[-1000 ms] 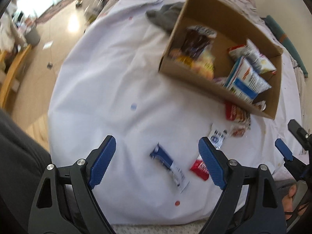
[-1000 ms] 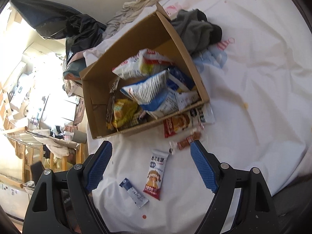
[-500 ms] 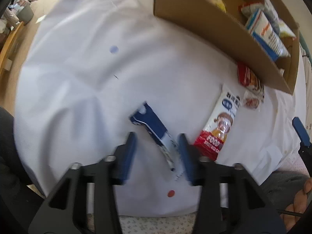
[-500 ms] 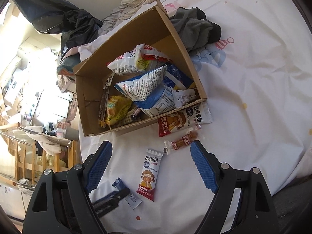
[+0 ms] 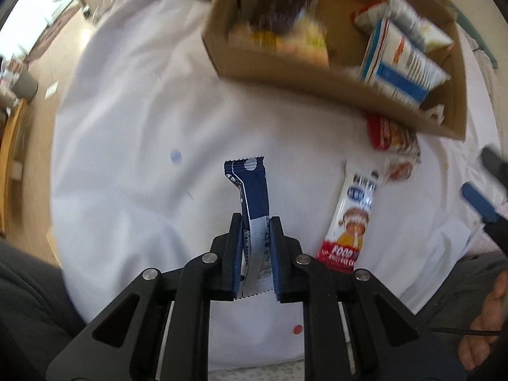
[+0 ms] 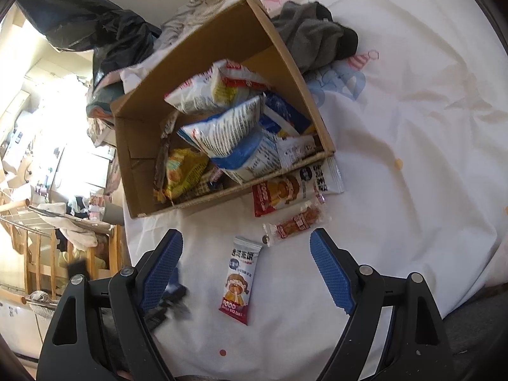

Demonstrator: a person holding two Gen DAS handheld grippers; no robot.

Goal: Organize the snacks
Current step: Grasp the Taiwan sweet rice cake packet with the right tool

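Several snack packets are already gathered in the cardboard box (image 6: 203,101), three are left on the white sheet (image 6: 397,158) beside it, the blue sachet (image 5: 254,197) is clamped in the left gripper (image 5: 254,254), and the right gripper (image 6: 246,273) is held wide apart.

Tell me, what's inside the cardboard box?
The cardboard box holds snack bags: white-and-blue bags on top, a yellow packet beside them. Whatever lies underneath them is covered.
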